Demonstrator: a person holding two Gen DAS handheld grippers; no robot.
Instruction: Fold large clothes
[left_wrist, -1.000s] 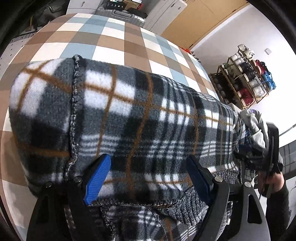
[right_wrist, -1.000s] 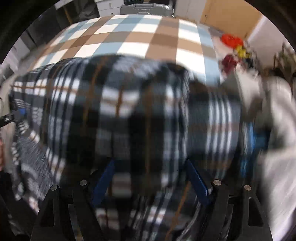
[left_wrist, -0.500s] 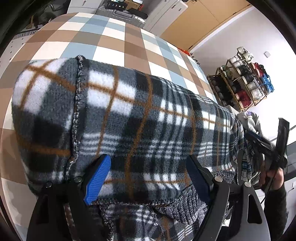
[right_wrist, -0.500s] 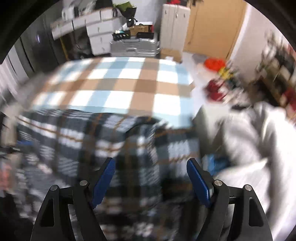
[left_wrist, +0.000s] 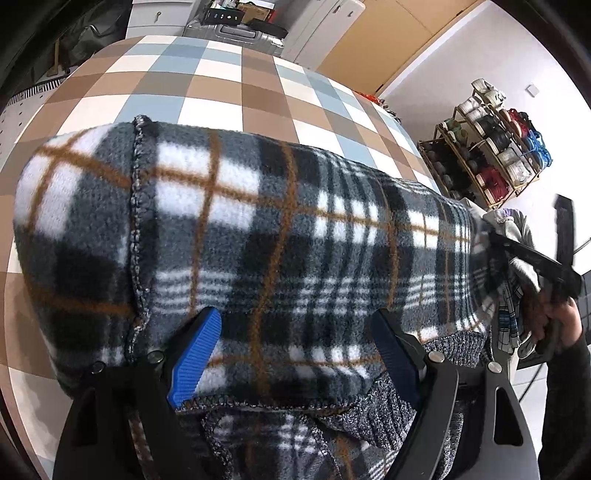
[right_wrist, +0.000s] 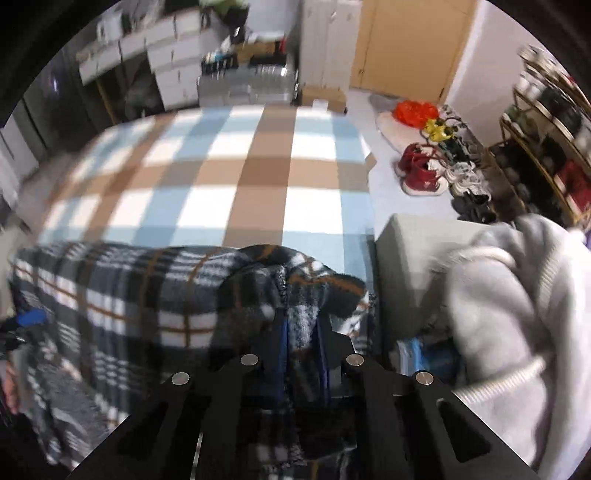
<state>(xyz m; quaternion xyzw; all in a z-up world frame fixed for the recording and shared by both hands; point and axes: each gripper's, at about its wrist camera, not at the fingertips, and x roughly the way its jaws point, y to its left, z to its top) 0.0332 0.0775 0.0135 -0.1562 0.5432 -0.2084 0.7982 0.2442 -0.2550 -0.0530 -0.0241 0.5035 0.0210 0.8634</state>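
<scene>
Right gripper closing, pinching plaid fleece; left gripper spread wide over it, grasping nothing.

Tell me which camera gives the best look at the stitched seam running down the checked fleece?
The left wrist view. There the stitched seam is sharp and close, running down the plaid fleece garment beside the left tool. The right wrist view shows the same fleece blurred and bunched, and I cannot make out that seam there.

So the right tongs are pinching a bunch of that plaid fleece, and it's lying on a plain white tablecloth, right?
Not quite. The right tongs do pinch the plaid fleece, still closing, but the tablecloth is checked brown, blue and white, as the right wrist view shows.
</scene>
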